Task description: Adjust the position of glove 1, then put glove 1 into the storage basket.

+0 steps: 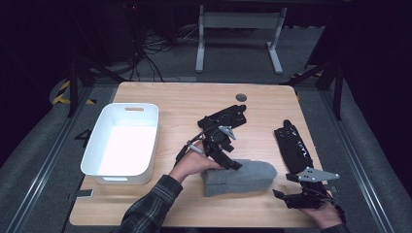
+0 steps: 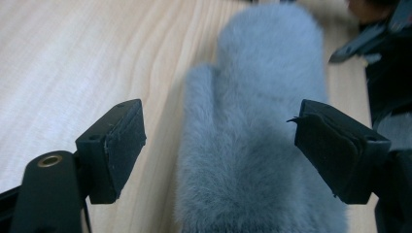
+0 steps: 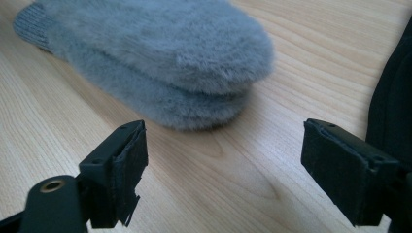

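Observed: a pair of grey furry mittens (image 1: 239, 176), stacked one on the other, lies flat on the wooden counter (image 1: 180, 104) near its front edge, cuff end toward the person's left, rounded fingertip end toward the right. A white bin (image 1: 122, 141) stands well apart at the counter's left side. A black glove (image 1: 293, 145) lies to the right of the mittens, apart from them.

Left hand-held gripper (image 1: 232, 165): positioned over the cuff end of the mittens. In the left gripper view its jaws stand apart, with the grey fur (image 2: 252, 145) between them and neither pad pressing on it. Nothing is held.

Right hand-held gripper (image 1: 282, 195): low at the counter's front right corner, just off the mittens' rounded end. In the right gripper view its jaws stand apart over bare wood, the mitten tips (image 3: 194, 63) lying ahead of them. Nothing is held.

Assessment: the mittens appear set down as a stack, and both tools stand free of them. If the stack is to be lifted again, I judge it best to lower the left pads far enough to take both layers at the cuff, since thick pile invites a grip on fur alone. A straight, level approach would help avoid sliding the upper mitten off the lower.
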`<state>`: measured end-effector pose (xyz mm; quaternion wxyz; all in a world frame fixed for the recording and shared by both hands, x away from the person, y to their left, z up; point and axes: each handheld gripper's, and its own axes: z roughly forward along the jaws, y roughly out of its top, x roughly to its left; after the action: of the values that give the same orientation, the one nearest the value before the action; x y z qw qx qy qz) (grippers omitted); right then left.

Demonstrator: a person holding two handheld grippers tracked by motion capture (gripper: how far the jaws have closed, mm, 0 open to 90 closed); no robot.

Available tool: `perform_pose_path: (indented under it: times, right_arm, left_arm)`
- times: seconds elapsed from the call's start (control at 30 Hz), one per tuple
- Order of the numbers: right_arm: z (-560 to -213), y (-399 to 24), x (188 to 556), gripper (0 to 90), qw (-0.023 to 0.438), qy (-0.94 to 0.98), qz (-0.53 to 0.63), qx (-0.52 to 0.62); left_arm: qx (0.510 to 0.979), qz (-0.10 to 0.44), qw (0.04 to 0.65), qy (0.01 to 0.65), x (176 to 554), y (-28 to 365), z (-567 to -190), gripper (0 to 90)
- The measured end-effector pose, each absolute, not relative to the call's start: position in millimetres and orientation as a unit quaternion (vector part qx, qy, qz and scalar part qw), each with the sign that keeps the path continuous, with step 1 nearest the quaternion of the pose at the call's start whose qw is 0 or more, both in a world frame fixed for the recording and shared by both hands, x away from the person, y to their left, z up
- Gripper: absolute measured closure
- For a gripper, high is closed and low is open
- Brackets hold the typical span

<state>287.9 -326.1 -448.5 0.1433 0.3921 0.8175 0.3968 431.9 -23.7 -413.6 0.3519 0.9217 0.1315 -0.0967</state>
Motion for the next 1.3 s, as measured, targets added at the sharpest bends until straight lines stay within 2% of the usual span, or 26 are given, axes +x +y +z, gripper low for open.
perform_pose_path:
  times: [0.33, 0.8, 1.0, 1.3]
  right_arm:
    - [-456.0, -325.0, 289.4, 16.1, 0.141, 0.823, 0.387, 0.392]
    - [-465.1, -322.4, 290.1, 15.2, 0.156, 0.832, 0.371, 0.383]
    - [-469.2, -319.0, 290.9, 14.5, 0.159, 0.837, 0.366, 0.375]
    - [-471.1, -316.8, 290.8, 11.5, 0.168, 0.844, 0.360, 0.361]
  left_arm:
    - [0.935, -0.100, 0.313, 0.132, 407.4, -29.2, -434.6, 15.5]
    - [0.946, -0.099, 0.277, 0.133, 406.3, -34.4, -447.1, 15.1]
    - [0.948, -0.103, 0.276, 0.121, 404.6, -34.1, -445.4, 27.2]
    - [0.946, -0.119, 0.274, 0.123, 406.3, -31.1, -443.0, 54.6]
